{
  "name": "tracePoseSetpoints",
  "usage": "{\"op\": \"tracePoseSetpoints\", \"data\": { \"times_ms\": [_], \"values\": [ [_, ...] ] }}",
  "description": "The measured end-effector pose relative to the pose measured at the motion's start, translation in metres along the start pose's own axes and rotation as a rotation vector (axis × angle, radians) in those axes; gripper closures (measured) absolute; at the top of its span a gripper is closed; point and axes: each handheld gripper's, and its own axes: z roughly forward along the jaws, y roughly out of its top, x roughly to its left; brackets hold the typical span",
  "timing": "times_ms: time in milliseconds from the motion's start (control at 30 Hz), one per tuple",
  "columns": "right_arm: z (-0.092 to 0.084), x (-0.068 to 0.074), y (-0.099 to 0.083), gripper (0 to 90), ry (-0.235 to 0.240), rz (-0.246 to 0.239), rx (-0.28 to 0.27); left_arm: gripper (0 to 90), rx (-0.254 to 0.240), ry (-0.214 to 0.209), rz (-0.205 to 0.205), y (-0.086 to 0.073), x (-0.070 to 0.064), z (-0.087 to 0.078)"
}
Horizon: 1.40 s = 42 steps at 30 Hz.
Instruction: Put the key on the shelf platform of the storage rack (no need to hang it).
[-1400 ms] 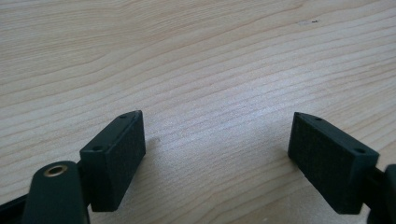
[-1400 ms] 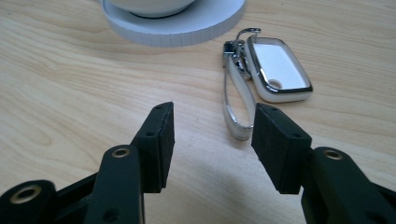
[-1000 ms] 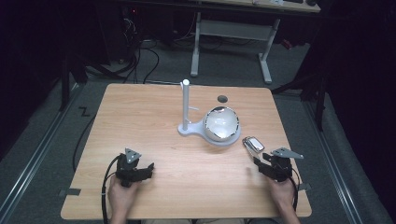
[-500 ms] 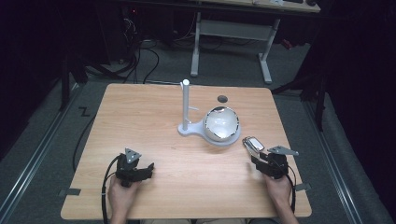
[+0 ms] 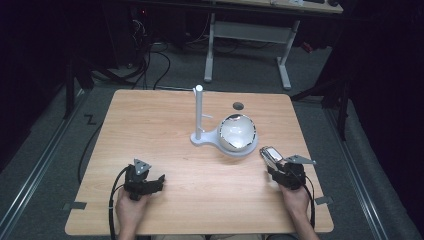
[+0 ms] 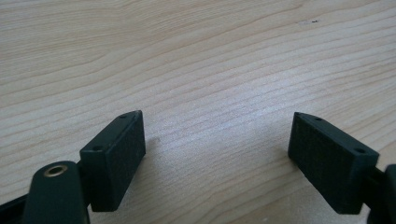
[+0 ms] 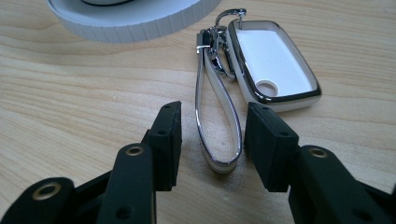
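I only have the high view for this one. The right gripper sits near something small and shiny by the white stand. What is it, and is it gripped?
Observer: In the right gripper view it is a white key fob with a chrome rim, lying flat on the table. A white strap loop hangs from its ring.
Operator: Is the loop between the jaws?
Observer: Yes. The right gripper straddles the loop's near end; its jaws have just been closing, but gaps remain on both sides, so nothing is gripped yet.
Operator: And the left gripper?
Observer: The left gripper is wide open over bare wood.
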Motion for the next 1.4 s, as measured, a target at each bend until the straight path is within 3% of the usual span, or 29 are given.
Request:
{"op": "tracePoseSetpoints", "data": {
  "times_ms": [200, 333, 433, 900, 1133, 1400],
  "values": [
    [0.008, 0.007, 0.009, 59.2, -0.014, -0.045, 0.022, 19.2, 0.001, 0.000, 0.000, 0.000, 0.000, 0.000],
    [0.011, 0.006, 0.010, 61.7, -0.019, -0.036, 0.005, 19.2, 0.001, 0.000, 0.001, 0.000, 0.000, 0.000],
    [0.011, 0.005, 0.010, 66.1, -0.029, -0.035, 0.007, 19.1, 0.001, 0.000, 0.000, 0.000, 0.000, 0.000],
    [0.012, 0.011, 0.015, 83.2, -0.066, -0.132, 0.042, 19.2, 0.001, -0.001, 0.001, 0.000, 0.000, 0.000],
    [0.001, 0.015, 0.018, 85.9, -0.055, -0.161, -0.007, 19.1, 0.002, -0.001, 0.001, 0.000, 0.000, 0.000],
    [-0.017, 0.009, 0.022, 86.8, -0.027, -0.153, -0.037, 19.2, 0.001, 0.000, 0.000, 0.000, 0.000, 0.000]
  ]
}}
